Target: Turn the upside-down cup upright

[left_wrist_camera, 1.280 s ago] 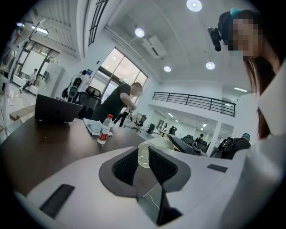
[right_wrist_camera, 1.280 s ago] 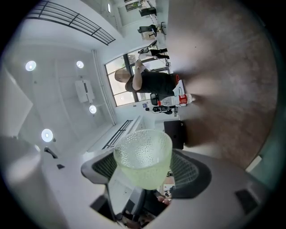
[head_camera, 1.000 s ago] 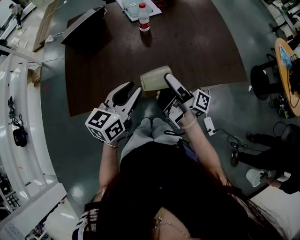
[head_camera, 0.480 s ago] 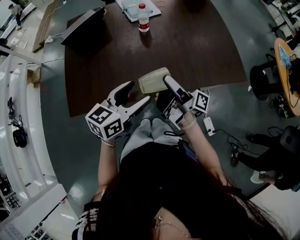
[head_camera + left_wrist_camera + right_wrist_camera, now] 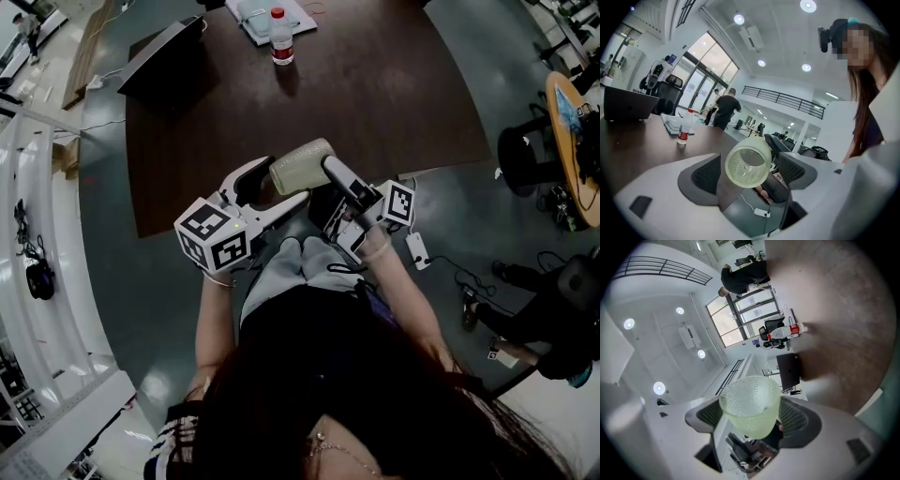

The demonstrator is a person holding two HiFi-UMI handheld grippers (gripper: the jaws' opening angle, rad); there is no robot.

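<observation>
Left gripper (image 5: 279, 183) jaws wider than before, opening round cup (image 5: 302, 161); cup pinched by right gripper (image 5: 324, 167)

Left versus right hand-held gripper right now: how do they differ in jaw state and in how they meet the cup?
The right hand-held gripper has its jaws closed on the cup's dimpled wall. The left hand-held gripper has its jaws opening, spread wide and not pressing on it. The right hand-held gripper sees the cup from the side, while the left hand-held gripper faces one round end. Both have the cup between their jaws.
</observation>
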